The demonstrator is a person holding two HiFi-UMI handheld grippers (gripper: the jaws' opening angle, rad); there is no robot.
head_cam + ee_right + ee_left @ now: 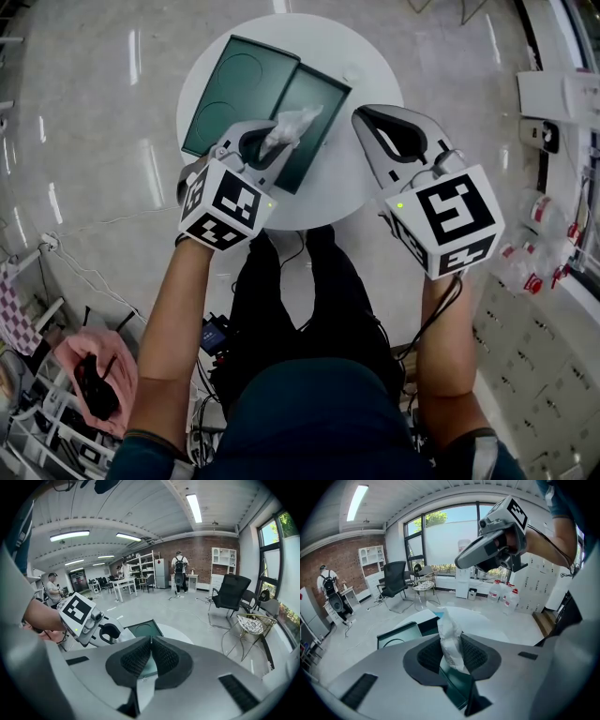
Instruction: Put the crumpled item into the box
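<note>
One risk: left gripper's (267, 143) thin pinch on the crumpled item (292, 125) slips, dropping it beside the box (319, 94); right gripper (150, 654) closed, empty.

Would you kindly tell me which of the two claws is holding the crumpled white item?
The left claw: its jaws pinch the crumpled white item, while the right claw is shut with nothing between its jaws.
</note>
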